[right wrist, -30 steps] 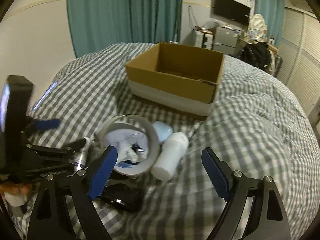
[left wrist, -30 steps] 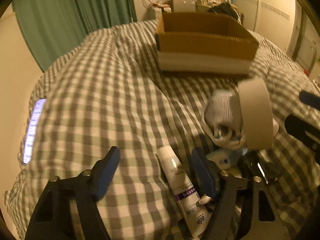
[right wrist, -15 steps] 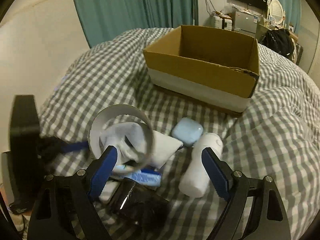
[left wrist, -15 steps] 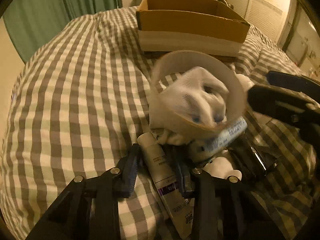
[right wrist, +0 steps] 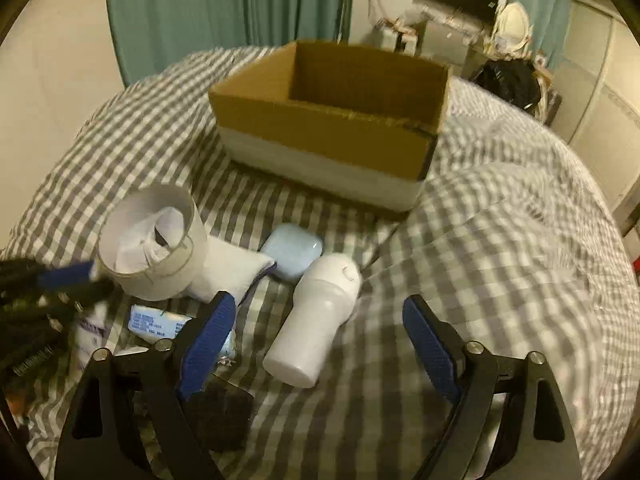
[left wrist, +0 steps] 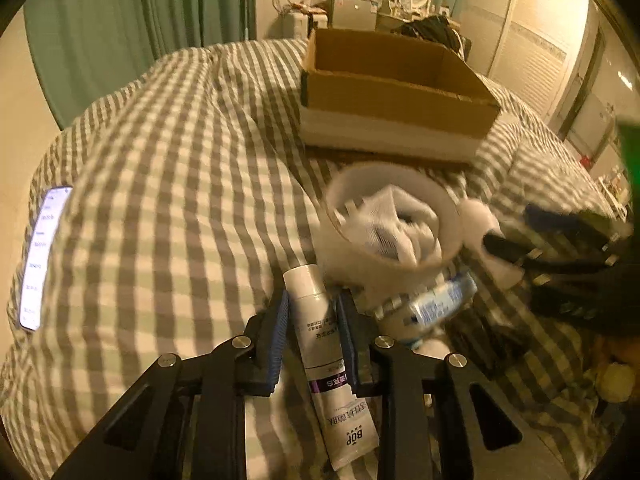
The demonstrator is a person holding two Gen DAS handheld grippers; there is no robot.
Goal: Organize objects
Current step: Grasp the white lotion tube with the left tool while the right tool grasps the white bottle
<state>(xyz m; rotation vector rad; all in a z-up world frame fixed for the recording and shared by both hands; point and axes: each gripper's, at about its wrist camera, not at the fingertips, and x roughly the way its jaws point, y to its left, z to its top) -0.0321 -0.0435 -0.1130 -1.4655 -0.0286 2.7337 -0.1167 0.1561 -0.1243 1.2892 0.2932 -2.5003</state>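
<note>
My left gripper [left wrist: 314, 312] is shut on a white tube with a purple band [left wrist: 326, 344], held above the checked bed cover [left wrist: 160, 200]. An open cardboard box [left wrist: 392, 96] stands further back; it also shows in the right wrist view [right wrist: 332, 120]. My right gripper [right wrist: 316, 328] is open, just above a white bottle [right wrist: 316, 320] lying on its side. Close by lie a tape roll stuffed with white cloth [right wrist: 152, 240], a pale blue case [right wrist: 292, 252] and a small blue-labelled packet [right wrist: 156, 324].
A lit phone [left wrist: 40, 256] lies at the bed's left edge. A black object [right wrist: 220, 416] sits under my right gripper's left finger. Green curtains [right wrist: 224, 12] and cluttered furniture [right wrist: 460, 36] stand behind the bed.
My left gripper has closed on the white tube and lifted back with it. My right gripper has moved in over the white bottle and stays open.
</note>
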